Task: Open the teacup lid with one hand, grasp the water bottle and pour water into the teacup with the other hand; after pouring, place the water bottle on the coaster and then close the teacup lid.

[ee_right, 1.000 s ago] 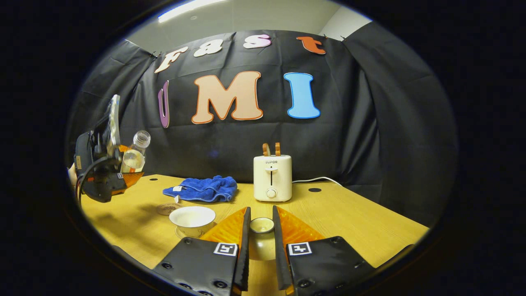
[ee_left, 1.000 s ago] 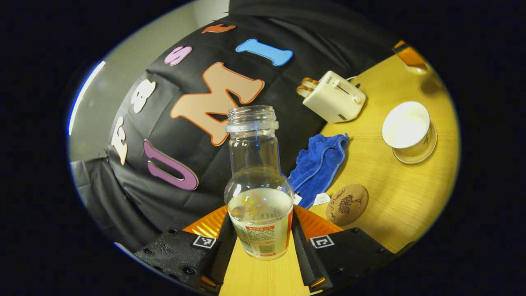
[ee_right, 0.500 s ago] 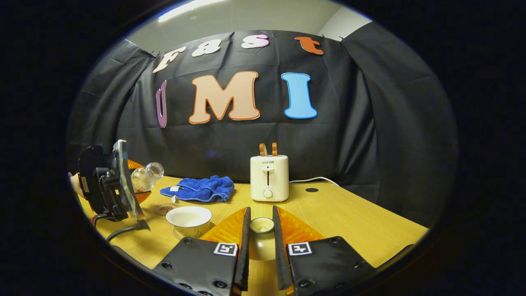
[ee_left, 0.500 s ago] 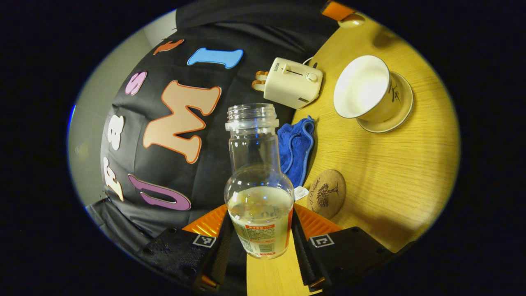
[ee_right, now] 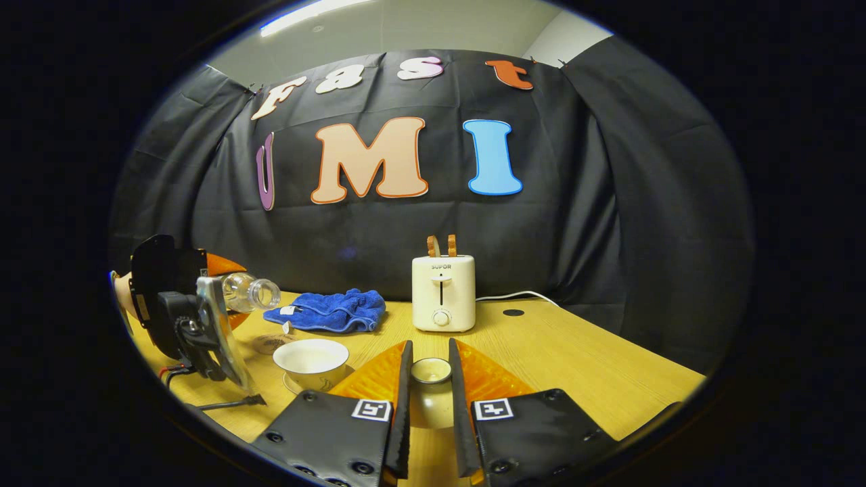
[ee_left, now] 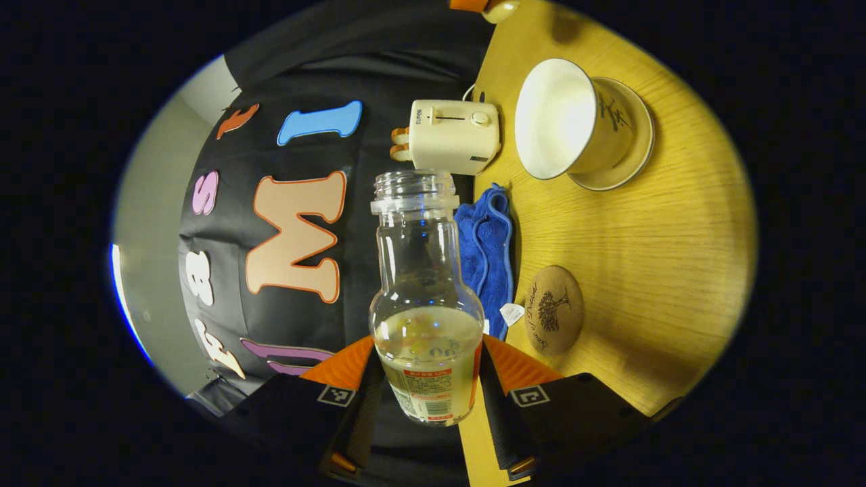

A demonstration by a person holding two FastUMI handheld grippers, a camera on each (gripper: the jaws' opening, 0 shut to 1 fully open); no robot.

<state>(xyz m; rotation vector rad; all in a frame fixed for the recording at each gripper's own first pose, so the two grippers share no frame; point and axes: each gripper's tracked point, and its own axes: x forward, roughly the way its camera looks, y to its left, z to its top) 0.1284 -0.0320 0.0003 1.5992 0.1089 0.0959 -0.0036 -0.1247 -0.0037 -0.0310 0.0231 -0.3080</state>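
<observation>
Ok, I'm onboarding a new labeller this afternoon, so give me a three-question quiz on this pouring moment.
1. True or false: the teacup has its lid on.
2. What does the left claw hold? A) blue cloth B) water bottle C) toaster
3. Fill in: in the right gripper view, the bottle's open mouth points sideways, toward the ____ side of the picture.

Key
1. False. The cup stands open on its saucer; the lid sits between the right claw's fingers.
2. B. Both fingers press the water bottle, uncapped and partly full.
3. Right. The bottle lies close to level, its mouth over the table short of the cup.
</observation>
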